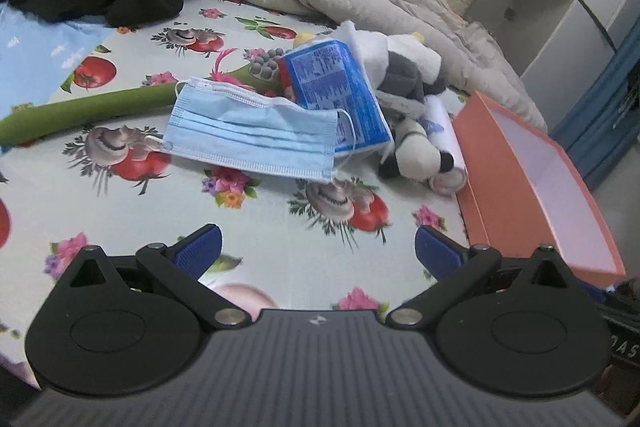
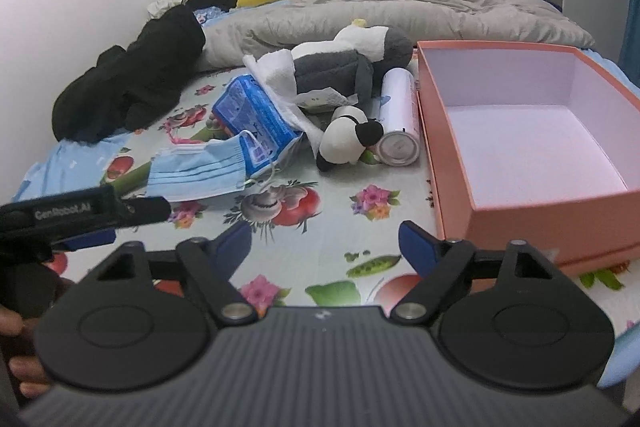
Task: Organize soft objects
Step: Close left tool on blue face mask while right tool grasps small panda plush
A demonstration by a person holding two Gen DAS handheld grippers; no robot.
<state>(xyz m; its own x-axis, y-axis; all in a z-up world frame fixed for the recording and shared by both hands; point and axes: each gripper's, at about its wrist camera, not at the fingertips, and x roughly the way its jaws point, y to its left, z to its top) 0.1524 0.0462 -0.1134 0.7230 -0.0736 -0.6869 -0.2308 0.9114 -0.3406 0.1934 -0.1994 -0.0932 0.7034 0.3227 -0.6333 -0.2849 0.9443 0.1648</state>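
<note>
So both grippers are just hovering over the bed right now, nothing grabbed: the left gripper (image 1: 316, 249) has its jaws spread wide with only the fruit-print sheet (image 1: 260, 227) between them, and the right gripper (image 2: 324, 243) also stands apart and empty. The soft stuff sits in one pile around the middle of the bed, just beside the left wall of the orange box (image 2: 520, 223). Nearest is a blue face mask (image 1: 252, 135), draped half over a blue tissue pack (image 1: 336, 87). My guess is the mask weighs basically nothing and will flop, so pinching the pleated middle or an edge beats chasing the ear loops. The tissue pack looks squishy but slick in its plastic wrap, so I'd grip it across the narrow side. Behind it lies a black-and-white plush toy (image 2: 344, 71) with a small round plush piece (image 2: 344, 143) in front; both should be easy, squeeze deep into the body. A white can (image 2: 398, 115) lies touching the box wall. That one's hard and round, so probably not part of the job, and it could roll. The box itself is completely empty, plenty of room. A black garment (image 2: 132, 79) and a grey quilt (image 2: 400, 3) sit toward the head of the bed.
</note>
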